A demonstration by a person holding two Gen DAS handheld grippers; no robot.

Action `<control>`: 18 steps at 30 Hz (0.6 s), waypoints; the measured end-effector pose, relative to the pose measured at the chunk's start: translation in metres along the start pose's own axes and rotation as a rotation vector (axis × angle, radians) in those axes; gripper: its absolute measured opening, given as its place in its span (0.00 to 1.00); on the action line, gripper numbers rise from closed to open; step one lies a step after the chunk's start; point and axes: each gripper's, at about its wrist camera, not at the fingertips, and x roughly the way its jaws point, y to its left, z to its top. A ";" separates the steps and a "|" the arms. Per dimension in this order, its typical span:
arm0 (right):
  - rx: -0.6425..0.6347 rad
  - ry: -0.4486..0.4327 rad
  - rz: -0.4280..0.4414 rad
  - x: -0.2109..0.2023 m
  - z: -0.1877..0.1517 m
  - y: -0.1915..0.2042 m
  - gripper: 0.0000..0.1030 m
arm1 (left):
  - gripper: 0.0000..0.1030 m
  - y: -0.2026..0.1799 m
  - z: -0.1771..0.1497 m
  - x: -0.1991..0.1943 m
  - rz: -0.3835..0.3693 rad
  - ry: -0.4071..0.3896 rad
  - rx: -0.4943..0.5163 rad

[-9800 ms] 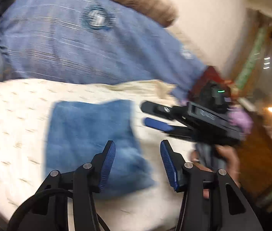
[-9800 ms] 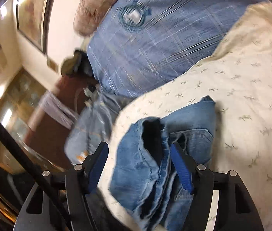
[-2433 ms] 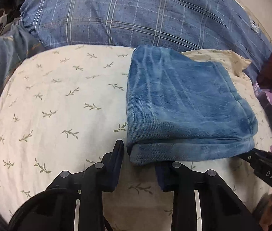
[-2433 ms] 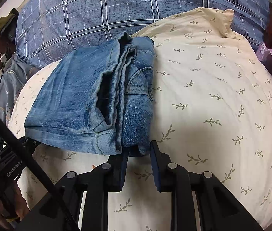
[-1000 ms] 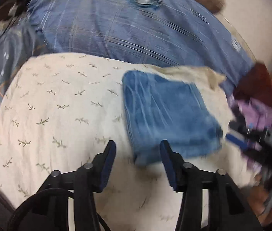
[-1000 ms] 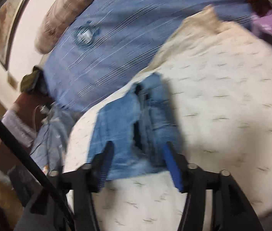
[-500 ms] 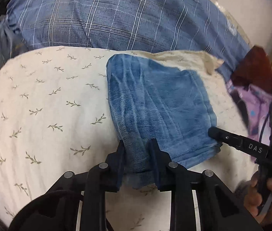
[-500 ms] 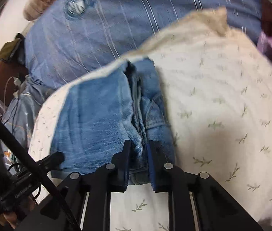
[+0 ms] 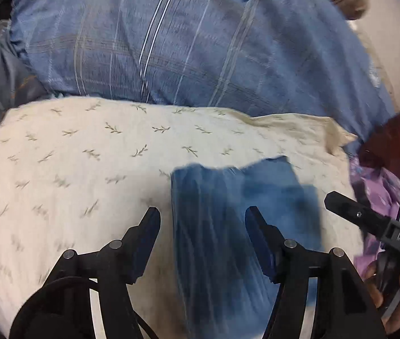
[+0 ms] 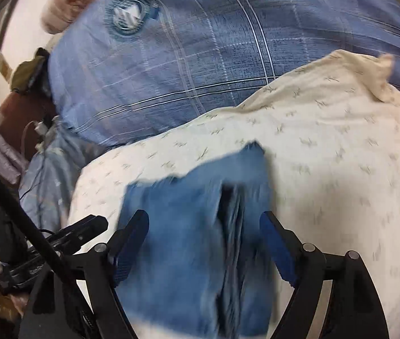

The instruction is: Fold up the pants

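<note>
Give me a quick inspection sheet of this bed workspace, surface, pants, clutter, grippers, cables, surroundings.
Surface: cream leaf-print sheet over a blue plaid blanket.
Job's things: folded jeans lying on the sheet, blurred.
Clutter: purple garment at the right edge.
Grippers: left gripper open above the jeans; right gripper open above the jeans.
Cables: white cable beside the bed.
Surroundings: brown bolster, pale wall.
</note>
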 end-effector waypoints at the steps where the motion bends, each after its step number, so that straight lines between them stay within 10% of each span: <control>1: 0.008 0.008 0.010 0.010 0.004 -0.004 0.73 | 0.59 0.002 0.005 0.011 -0.011 0.011 -0.010; 10: -0.051 0.003 -0.018 0.043 -0.003 -0.010 0.12 | 0.33 0.016 0.006 0.046 -0.096 0.011 -0.056; 15: -0.119 -0.128 -0.029 0.011 0.001 0.004 0.08 | 0.21 0.009 0.005 0.040 -0.106 -0.049 0.005; 18: -0.025 0.008 -0.051 0.054 -0.002 -0.022 0.13 | 0.36 0.012 0.000 0.049 -0.042 -0.038 0.008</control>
